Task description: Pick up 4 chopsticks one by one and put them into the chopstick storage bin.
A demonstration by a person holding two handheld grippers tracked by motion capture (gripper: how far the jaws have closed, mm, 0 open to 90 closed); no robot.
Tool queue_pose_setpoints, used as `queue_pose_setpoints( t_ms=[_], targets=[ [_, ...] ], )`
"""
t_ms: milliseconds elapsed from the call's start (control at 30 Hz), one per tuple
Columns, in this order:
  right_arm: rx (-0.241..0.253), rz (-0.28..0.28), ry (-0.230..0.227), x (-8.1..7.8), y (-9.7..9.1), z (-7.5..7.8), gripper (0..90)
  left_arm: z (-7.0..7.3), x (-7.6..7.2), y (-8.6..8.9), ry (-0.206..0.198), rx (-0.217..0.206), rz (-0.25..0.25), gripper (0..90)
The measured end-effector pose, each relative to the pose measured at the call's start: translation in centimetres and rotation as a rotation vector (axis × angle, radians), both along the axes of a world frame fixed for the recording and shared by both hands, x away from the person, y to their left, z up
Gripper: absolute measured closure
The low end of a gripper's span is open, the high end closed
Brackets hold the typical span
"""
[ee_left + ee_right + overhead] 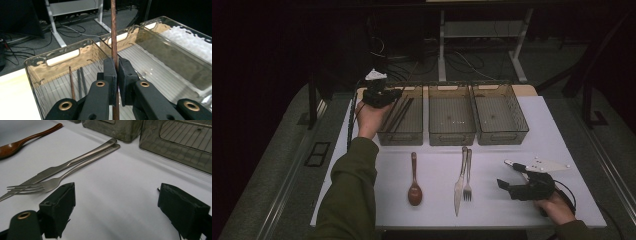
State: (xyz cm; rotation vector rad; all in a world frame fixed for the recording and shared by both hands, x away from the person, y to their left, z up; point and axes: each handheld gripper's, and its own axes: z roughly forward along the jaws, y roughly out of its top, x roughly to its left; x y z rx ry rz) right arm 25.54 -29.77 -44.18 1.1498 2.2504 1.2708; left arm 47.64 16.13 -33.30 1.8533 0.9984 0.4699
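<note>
Looking down from the high view, the left gripper hangs over the near-left corner of the leftmost of three clear bins, with dark sticks slanting inside that bin just beside it. Well apart, the right gripper rests on the white table; to its left lie one knife and one fork side by side, handles toward the bins, and farther left one brown spoon, bowl toward the person.

From the left gripper view, the jaws are pinched narrowly on one brown chopstick, whose long axis stands nearly upright, running up beyond the jaws and down below them. Beneath and left of the jaws, three more sticks lie lengthwise on the bin floor.

From the right gripper view, the jaws stand wide with nothing between them; ahead and left, the fork and the knife point their tips back toward the gripper.
</note>
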Motion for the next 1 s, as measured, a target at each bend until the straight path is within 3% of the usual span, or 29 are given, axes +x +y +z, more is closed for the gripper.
queue_pose_setpoints(
  t_ms=[67, 367, 667, 767, 1000],
  targets=[
    [-0.001, 0.001, 0.001, 0.0, 0.0, 0.0, 14.2, -0.4, 0.3, 0.0, 0.003, 0.004, 0.005, 84.5],
    [0.001, 0.002, 0.003, 0.0, 0.0, -0.1, 14.2, -2.4, 1.2, -0.8, 0.052, 0.110, 0.023, 84.3],
    [0.004, 0.004, 0.003, 0.0, -0.1, 0.0, 14.2, -3.9, 1.5, -0.8, 0.103, 0.144, 0.048, 84.3],
    [0.002, 0.005, 0.003, 0.0, 0.0, 0.0, 14.2, -4.3, 1.6, -0.7, 0.123, 0.178, 0.043, 84.3],
    [0.002, 0.003, 0.005, 0.0, 0.0, -0.1, 14.2, -5.0, 1.7, -0.4, 0.163, 0.193, 0.061, 84.0]
  ],
)
